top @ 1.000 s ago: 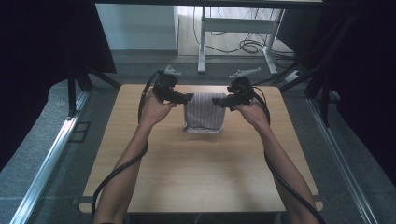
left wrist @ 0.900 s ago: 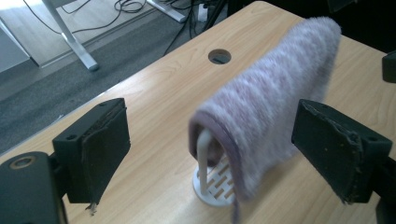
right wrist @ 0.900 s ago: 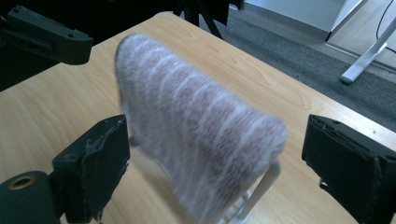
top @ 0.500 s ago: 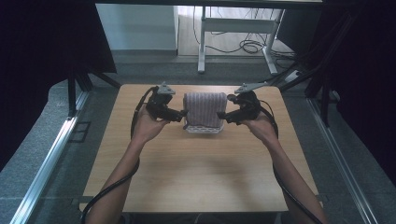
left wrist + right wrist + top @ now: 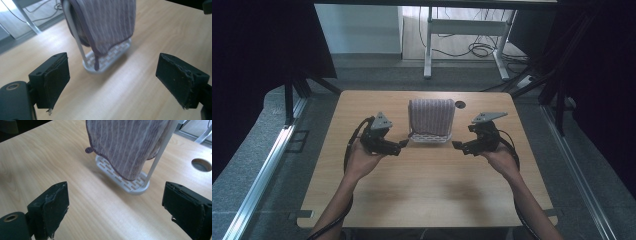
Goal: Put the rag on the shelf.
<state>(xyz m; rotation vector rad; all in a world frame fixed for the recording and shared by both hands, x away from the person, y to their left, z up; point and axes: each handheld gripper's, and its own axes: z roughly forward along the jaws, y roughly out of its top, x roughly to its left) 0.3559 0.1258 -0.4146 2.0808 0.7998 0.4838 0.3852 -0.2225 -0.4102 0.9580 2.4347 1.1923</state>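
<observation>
two grippers are hanging over a wooden table, one on each side of a small white rack. the rack is sitting near the far middle of the table, and a striped purple towel is hanging over it and covering most of it. the towel is draping down almost to the rack's slotted base.

the left gripper is sitting in the person's left hand, just to the left of the rack and a bit nearer the person. its jaws are standing wide open and are holding nothing. the right gripper is sitting in the right hand, just to the right of the rack. its jaws are wide open too, with nothing between them.

both grippers are pointing in at the rack but are not touching it. a round hole is showing in the table just beyond the rack's right side.
</observation>
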